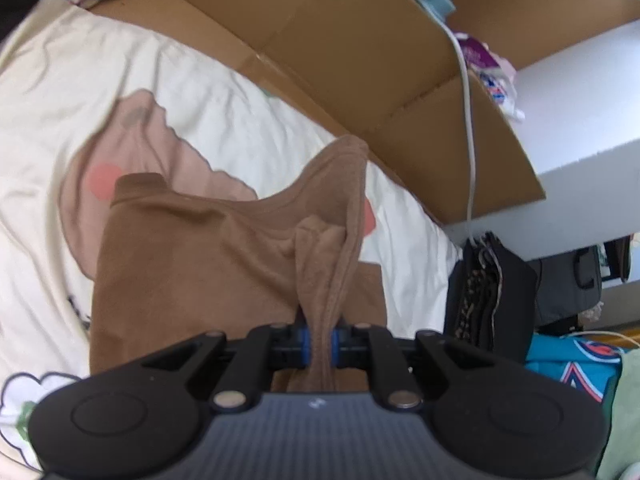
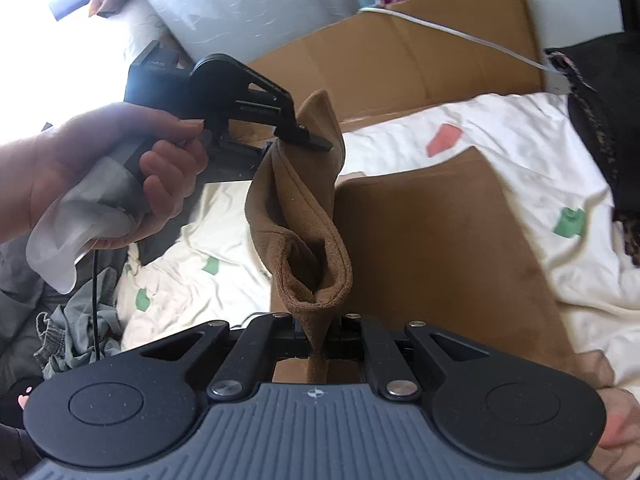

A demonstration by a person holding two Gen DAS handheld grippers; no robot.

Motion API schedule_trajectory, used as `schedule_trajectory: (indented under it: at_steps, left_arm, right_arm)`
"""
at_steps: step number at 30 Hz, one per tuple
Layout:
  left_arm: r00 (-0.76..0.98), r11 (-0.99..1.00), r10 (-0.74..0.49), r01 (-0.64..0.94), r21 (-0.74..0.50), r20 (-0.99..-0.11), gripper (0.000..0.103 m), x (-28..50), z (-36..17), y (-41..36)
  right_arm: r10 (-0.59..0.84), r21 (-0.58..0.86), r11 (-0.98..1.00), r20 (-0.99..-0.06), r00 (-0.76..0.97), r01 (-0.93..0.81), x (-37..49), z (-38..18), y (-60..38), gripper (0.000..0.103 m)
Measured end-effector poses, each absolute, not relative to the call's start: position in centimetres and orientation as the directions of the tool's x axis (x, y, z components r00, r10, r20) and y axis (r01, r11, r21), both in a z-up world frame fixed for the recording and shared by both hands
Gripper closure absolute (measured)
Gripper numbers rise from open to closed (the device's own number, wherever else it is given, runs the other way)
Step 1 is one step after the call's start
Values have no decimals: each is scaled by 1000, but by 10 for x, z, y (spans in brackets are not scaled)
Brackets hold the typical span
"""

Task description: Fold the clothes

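Note:
A brown garment lies partly spread on a cream bed sheet printed with cartoon shapes. My left gripper is shut on a bunched edge of it, and the cloth rises in a fold past the jaws. In the right wrist view my right gripper is shut on another edge of the brown garment, a hemmed strip that loops up in front of me. That strip runs to the left gripper, held by a person's hand at the upper left.
Flattened cardboard stands along the far side of the bed. A white cable hangs over it. Dark folded clothes and a turquoise garment lie at the right. Grey-green clothes lie at the bed's left.

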State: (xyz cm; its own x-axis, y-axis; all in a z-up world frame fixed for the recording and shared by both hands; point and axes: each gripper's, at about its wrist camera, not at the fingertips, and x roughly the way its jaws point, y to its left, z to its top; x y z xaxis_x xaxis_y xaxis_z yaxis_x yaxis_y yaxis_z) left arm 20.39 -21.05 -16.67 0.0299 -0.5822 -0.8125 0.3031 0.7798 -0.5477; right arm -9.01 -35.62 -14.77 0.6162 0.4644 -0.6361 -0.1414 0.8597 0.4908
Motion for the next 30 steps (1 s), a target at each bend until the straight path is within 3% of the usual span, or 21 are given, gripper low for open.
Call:
schedule_trajectory:
  at_steps: [16, 30]
  left_arm:
    - [-28, 770, -572, 328, -548, -820, 92, 168, -201, -272]
    - [-108, 755, -521, 403, -517, -847, 91, 160, -239, -312]
  right_arm:
    - [428, 512, 858, -670, 606, -40, -102, -189, -415, 101]
    - [464, 519, 851, -662, 589, -88, -108, -231, -437, 101]
